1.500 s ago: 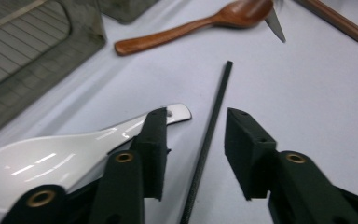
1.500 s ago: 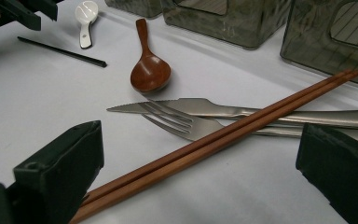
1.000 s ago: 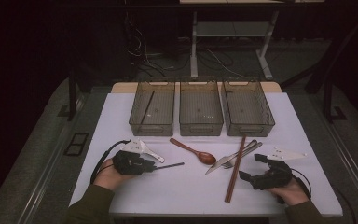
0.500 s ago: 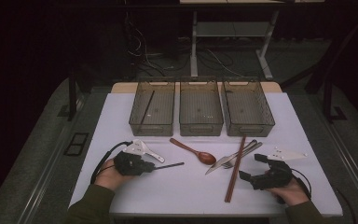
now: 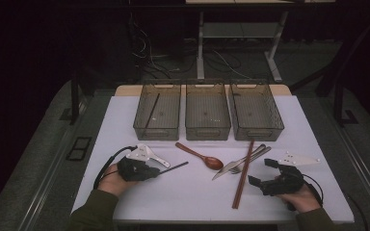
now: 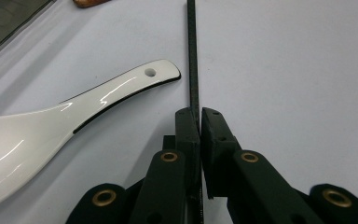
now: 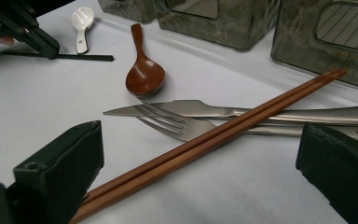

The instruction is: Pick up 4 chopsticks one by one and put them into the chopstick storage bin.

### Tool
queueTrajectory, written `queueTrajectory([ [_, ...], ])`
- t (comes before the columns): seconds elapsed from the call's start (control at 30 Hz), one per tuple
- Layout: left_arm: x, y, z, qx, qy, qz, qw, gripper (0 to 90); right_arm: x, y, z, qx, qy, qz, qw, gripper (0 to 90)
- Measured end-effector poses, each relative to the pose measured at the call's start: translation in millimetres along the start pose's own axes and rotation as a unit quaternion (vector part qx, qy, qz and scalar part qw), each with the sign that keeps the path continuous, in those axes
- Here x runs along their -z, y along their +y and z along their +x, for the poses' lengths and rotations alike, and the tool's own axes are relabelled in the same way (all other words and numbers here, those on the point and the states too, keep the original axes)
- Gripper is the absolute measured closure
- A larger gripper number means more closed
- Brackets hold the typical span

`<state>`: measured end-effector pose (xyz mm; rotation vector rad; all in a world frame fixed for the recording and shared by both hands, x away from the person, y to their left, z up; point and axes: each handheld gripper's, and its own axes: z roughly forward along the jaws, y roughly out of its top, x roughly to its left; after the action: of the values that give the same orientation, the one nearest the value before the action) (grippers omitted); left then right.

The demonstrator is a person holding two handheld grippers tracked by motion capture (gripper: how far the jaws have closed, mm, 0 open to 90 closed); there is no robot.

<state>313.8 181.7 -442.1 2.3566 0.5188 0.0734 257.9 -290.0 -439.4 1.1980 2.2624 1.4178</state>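
A: White tabletop (image 5: 188, 192), dark room behind. Nearest the person, both grippers sit at the front edge. Left gripper (image 5: 155, 172) at about 8 o'clock on the table, jaws pinched nearly closed on a black chopstick (image 5: 173, 168) that points off toward 2 o'clock.

B: Confirmed in the left gripper view: the black chopstick (image 6: 193, 70) runs straight out between the jaws, with only a sliver of gap. It looks to lie on the table, not lifted yet.

A: Right gripper (image 5: 265, 172) at 4 o'clock, jaws wide apart, holding nothing. Brown chopsticks (image 5: 243, 173) lie just to its left, running 12 to 6.

B: Step in hand, I'd say: grasp is done on the left, lift is next. The move calls for raising it and carrying it to 11 o'clock, to the left bin (image 5: 157, 111), which already holds a dark stick like it.

A: The right one seems lined up on the brown pair; it would need to advance and close.

B: View differences?

A: Right gripper view shows the brown chopsticks (image 7: 214, 140) crossing over a fork (image 7: 177, 125) and knife (image 7: 168, 108); from high they're just a tangle. It also catches the left gripper (image 7: 42, 46) far off at 10 o'clock.

B: Left gripper view shows a white spoon (image 6: 65, 121) just beside the jaws, apart from the stick. High view alone gives the three bins in a row at 12 o'clock, wooden spoon (image 5: 202, 156) mid-table.
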Motion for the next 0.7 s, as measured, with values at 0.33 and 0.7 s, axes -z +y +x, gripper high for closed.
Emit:
queueTrajectory([
  [0.33, 2.7, 4.4, -4.2, -0.002, -0.004, 0.006, 1.0000, 85.5, 2.2, -1.3, -2.2, -0.005, -0.002, -0.003, 1.0000, 0.7],
  [0.7, 6.8, 14.7, -10.9, -0.011, -0.015, 0.009, 0.9998, 85.4, -0.8, -2.0, -0.9, 0.010, 0.000, 0.003, 0.9999, 0.7],
])
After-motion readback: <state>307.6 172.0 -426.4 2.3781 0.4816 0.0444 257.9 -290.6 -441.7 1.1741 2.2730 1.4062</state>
